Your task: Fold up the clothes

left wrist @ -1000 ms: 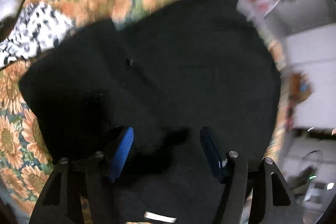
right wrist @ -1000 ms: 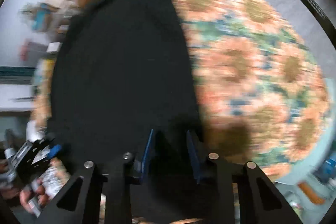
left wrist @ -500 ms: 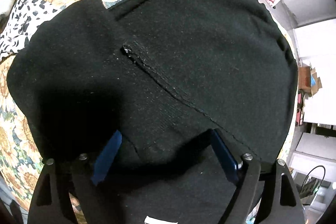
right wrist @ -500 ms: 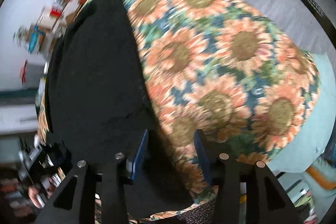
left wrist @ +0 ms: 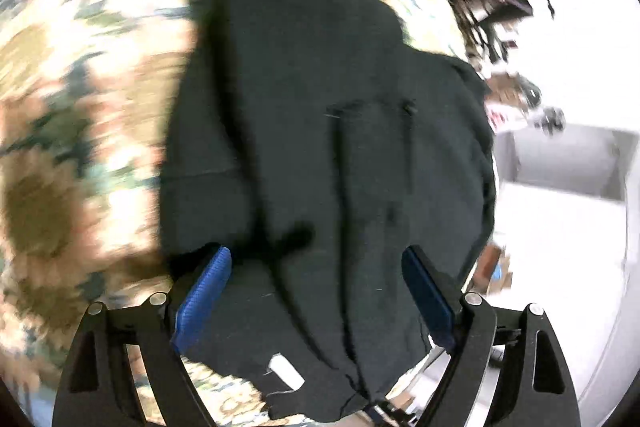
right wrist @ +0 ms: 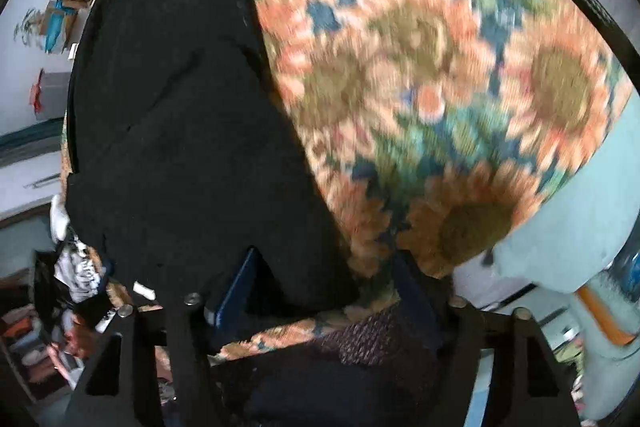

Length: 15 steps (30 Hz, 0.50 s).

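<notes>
We find the black garment (left wrist: 320,147) lying spread on a surface covered by a sunflower-print cloth (right wrist: 440,67); whether this is a table or a bed we cannot tell. In the left wrist view the left tool (left wrist: 316,291) stands over the garment's near part with its blue pads (left wrist: 204,291) wide apart; the jaws have just been opening, cloth lies beneath and between them, and neither pad presses on it. A small white label (left wrist: 286,372) is sewn at the garment's near edge; no writing on it can be read. In the right wrist view the right tool (right wrist: 324,291) is at the garment's near corner, jaws apart and just been opening, the corner lying between them unclamped. Both views are blurred. No brand or text is legible anywhere.
</notes>
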{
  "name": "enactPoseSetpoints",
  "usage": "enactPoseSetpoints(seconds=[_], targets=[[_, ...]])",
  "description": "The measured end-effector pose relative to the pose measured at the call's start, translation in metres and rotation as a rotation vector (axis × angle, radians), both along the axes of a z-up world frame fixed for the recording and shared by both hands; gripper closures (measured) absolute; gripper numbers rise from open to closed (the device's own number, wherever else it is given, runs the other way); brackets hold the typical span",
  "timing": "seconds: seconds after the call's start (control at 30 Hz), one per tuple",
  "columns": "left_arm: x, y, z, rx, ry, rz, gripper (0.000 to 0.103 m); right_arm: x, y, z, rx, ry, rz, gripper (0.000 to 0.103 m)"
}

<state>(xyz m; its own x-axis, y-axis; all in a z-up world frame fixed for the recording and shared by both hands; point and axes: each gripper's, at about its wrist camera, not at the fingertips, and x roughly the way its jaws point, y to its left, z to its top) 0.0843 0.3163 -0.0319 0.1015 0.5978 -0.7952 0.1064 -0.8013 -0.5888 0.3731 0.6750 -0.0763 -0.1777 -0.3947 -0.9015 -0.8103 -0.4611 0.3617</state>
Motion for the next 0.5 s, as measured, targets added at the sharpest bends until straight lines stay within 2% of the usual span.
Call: enactPoseSetpoints(seconds=[0.03, 0.1, 0.2, 0.23, 0.27, 0.4, 0.5], targets=[[0.001, -0.003, 0.000, -0.006, -0.006, 0.005, 0.017, 0.002, -0.001, -0.004, -0.020, -0.004, -0.008, 0.039], [0.004, -0.009, 0.000, -0.017, -0.017, 0.016, 0.017, 0.004, -0.001, 0.003, 0.020, -0.022, -0.011, 0.039], [0.003, -0.010, 0.003, -0.037, -0.019, -0.012, 0.017, 0.006, -0.004, 0.023, 0.113, -0.004, -0.012, 0.029], [0.003, -0.004, 0.005, -0.036, -0.024, -0.031, 0.017, 0.007, -0.006, 0.031, 0.143, 0.006, -0.013, 0.024], [0.003, 0.003, 0.007, -0.033, -0.028, -0.049, 0.017, 0.007, -0.009, 0.032, 0.148, 0.001, -0.004, 0.023], [-0.003, 0.029, 0.009, 0.002, -0.042, -0.175, 0.017, 0.003, -0.034, 0.017, 0.126, -0.068, 0.054, 0.024], [-0.006, 0.035, 0.021, 0.022, -0.013, -0.275, 0.017, 0.027, -0.047, 0.016, 0.148, -0.098, 0.007, 0.026]])
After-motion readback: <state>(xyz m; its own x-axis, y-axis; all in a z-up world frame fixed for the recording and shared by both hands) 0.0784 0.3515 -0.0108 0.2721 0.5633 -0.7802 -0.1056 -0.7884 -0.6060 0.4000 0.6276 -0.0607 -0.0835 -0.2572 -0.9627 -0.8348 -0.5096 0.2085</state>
